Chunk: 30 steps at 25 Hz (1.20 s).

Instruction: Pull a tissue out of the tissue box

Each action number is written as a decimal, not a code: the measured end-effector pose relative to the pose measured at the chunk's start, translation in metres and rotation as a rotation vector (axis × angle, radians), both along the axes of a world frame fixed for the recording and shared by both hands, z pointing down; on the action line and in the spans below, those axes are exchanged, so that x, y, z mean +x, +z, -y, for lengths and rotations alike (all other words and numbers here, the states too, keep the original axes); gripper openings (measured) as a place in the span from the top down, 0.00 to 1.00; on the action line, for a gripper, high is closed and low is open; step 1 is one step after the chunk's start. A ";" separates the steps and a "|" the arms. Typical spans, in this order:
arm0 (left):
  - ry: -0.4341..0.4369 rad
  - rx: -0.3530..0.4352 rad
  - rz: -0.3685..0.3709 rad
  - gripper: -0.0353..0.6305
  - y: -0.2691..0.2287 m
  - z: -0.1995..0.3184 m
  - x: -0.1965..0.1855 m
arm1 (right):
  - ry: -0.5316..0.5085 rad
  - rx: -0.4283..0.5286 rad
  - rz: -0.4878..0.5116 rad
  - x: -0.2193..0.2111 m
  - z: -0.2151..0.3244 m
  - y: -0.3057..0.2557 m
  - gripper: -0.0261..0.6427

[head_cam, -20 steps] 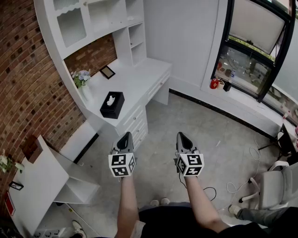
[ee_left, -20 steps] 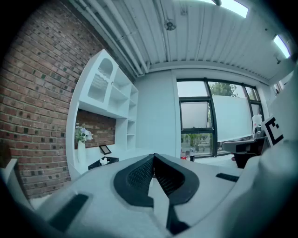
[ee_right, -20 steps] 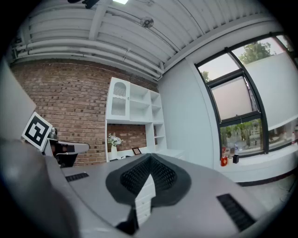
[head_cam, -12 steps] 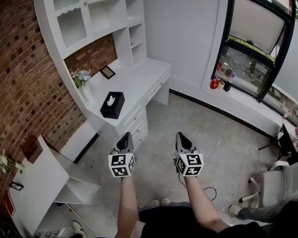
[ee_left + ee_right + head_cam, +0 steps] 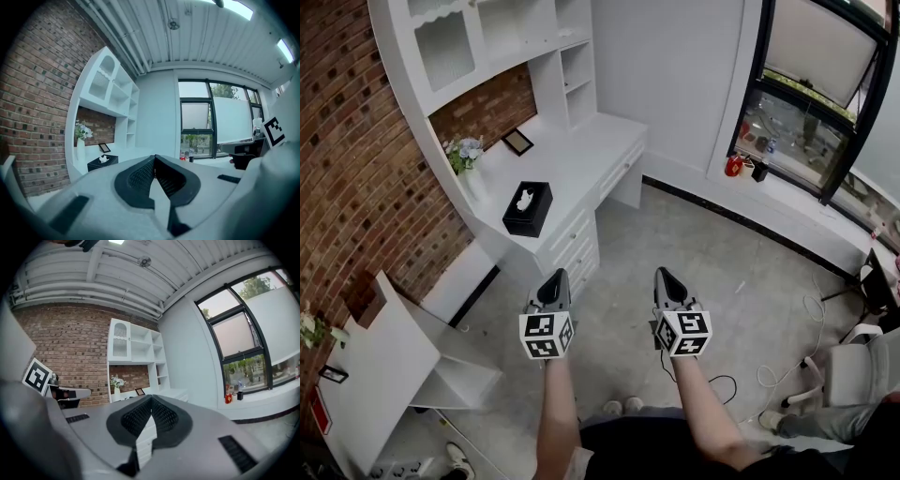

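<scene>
Little is changed from before: the left gripper [image 5: 553, 277] and right gripper [image 5: 667, 276] are kept shut and empty, well apart from the tissue box [image 5: 527, 210] set on the desk [image 5: 586, 155], so nothing is pulled yet.

chair [image 5: 860, 373] cut off, windowsill objects [image 5: 732, 168] too small

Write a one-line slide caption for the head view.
Left gripper and right gripper, both shut and empty, hang short of the black tissue box on the white desk.

Black tissue box [image 5: 527, 208] flat on white desk [image 5: 581, 155], white tissue [image 5: 524, 199] protruding.
</scene>
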<state>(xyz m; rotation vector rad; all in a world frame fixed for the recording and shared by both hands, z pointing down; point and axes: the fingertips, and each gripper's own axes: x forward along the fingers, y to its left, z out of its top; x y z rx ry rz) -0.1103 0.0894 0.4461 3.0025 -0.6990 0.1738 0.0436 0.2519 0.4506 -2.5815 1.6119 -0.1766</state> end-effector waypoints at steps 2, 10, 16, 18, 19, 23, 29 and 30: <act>0.009 -0.009 -0.009 0.94 0.002 -0.002 -0.001 | 0.000 -0.001 0.006 -0.001 0.000 0.002 0.96; 0.036 -0.017 -0.002 0.94 0.019 -0.010 -0.007 | 0.001 -0.010 0.032 -0.006 0.000 0.012 0.96; 0.031 -0.051 -0.001 0.80 0.034 -0.006 -0.016 | 0.006 -0.020 0.051 -0.010 0.003 0.018 0.96; 0.027 -0.058 0.002 0.73 0.037 -0.004 -0.019 | 0.008 -0.021 0.055 -0.011 0.005 0.019 0.96; 0.027 -0.060 0.002 0.69 0.039 -0.002 -0.021 | 0.010 -0.021 0.056 -0.012 0.006 0.019 0.96; 0.033 -0.054 -0.005 0.62 0.039 0.006 -0.026 | 0.018 -0.012 0.054 -0.016 0.013 0.019 0.96; 0.050 -0.015 -0.028 0.59 0.022 0.018 -0.033 | 0.035 0.019 0.040 -0.027 0.017 0.010 0.96; 0.053 -0.010 -0.033 0.59 0.019 0.019 -0.033 | 0.040 0.026 0.038 -0.027 0.017 0.008 0.96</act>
